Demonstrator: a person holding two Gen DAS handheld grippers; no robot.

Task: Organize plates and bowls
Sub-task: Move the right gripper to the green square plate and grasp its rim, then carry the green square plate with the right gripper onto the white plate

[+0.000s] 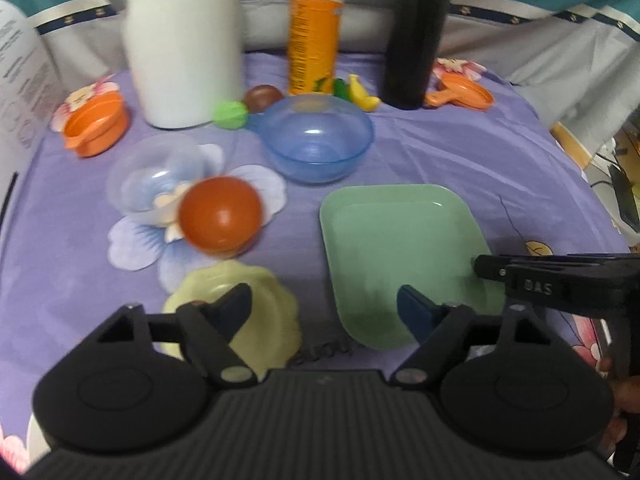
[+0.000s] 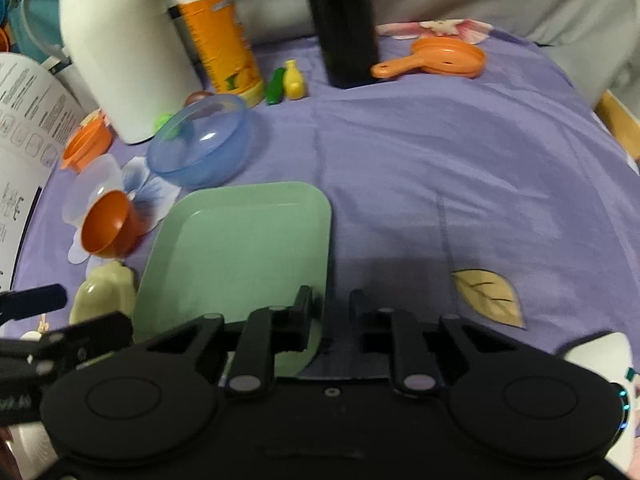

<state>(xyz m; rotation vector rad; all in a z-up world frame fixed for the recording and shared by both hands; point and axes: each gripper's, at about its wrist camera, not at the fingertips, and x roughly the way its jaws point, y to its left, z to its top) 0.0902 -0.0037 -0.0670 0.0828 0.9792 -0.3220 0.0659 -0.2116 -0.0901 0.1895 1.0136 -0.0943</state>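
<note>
While the right gripper [image 2: 330,306] pinches the near right edge of the square pale-green plastic plate [image 2: 240,248] on the purple flowered cloth [image 2: 440,152], the left gripper [image 1: 324,304] hangs spread between that plate and a scalloped pale-yellow dish [image 1: 260,312].

Tall white plastic bottle [image 1: 182,40], orange printed canister [image 1: 316,28] and black cylindrical bottle [image 1: 416,32]: tops cut by the upper edge in both wrist views, label print blurred past reading. Pale yellow scalloped plate [image 1: 264,320]: near side hidden behind the left gripper's finger. Square green plastic plate [image 2: 240,248]: near edge hidden behind the right gripper's body.
</note>
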